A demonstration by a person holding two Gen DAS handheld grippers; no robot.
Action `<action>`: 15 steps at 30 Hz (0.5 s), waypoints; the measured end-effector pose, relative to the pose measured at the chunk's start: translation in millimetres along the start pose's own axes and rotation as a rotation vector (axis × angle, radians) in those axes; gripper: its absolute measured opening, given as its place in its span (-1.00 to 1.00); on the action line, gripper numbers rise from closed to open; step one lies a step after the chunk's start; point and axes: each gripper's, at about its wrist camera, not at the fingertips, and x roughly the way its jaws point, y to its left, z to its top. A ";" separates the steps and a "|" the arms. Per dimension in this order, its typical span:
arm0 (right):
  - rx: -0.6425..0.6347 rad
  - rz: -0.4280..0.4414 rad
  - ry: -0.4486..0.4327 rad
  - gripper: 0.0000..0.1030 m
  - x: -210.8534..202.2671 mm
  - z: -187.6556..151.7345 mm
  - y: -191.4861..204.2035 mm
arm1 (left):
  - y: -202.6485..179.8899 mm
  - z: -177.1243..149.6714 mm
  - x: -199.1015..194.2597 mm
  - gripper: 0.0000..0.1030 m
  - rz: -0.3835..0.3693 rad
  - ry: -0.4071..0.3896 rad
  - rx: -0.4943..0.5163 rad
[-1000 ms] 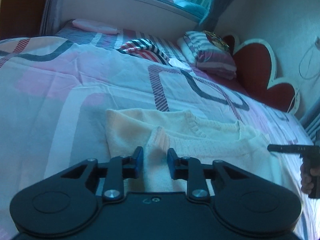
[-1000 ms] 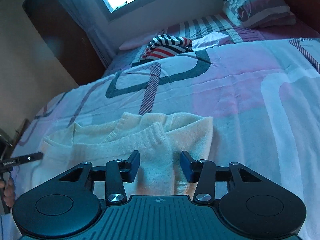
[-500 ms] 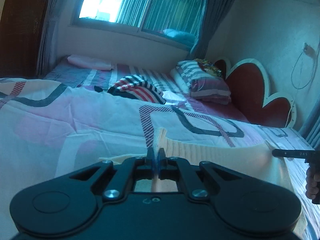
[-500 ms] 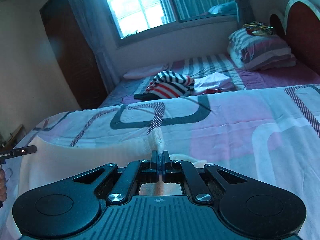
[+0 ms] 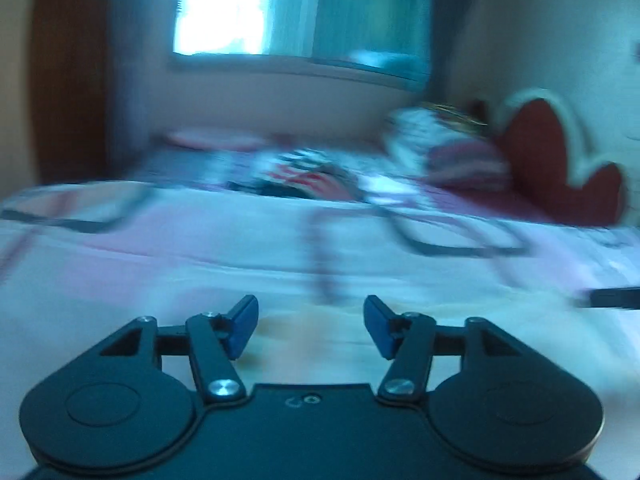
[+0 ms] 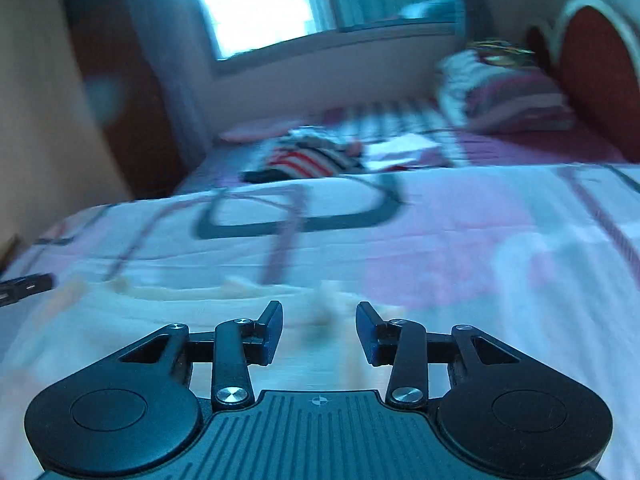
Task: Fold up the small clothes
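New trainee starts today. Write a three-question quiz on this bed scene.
1. True or false: the left gripper is clamped on the cream sweater.
2. Which lies farther up the bed: A the striped garment, B the cream sweater?
3. Fill in: the right gripper has its jaws ____.

Key
1. False. Its jaws stand apart, having just been opening, and nothing is pinched between them.
2. A.
3. Open, just released, with the sweater lying below them.
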 end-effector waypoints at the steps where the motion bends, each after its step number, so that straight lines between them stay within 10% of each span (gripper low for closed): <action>1: -0.028 0.022 0.019 -0.22 8.8 -0.4 14.9 | -17.8 0.5 6.7 0.15 -0.022 0.023 0.043; 7: -0.120 0.091 0.074 -0.22 43.0 -7.8 64.9 | -58.1 -9.8 45.1 0.18 -0.042 0.103 0.108; 11: -0.065 -0.114 0.059 -0.22 38.9 -8.1 25.5 | -9.1 -17.2 44.3 0.20 0.054 0.095 0.002; 15: -0.021 -0.126 0.054 -0.22 31.7 -2.9 -2.0 | 16.1 -14.1 38.2 0.20 0.044 0.074 -0.066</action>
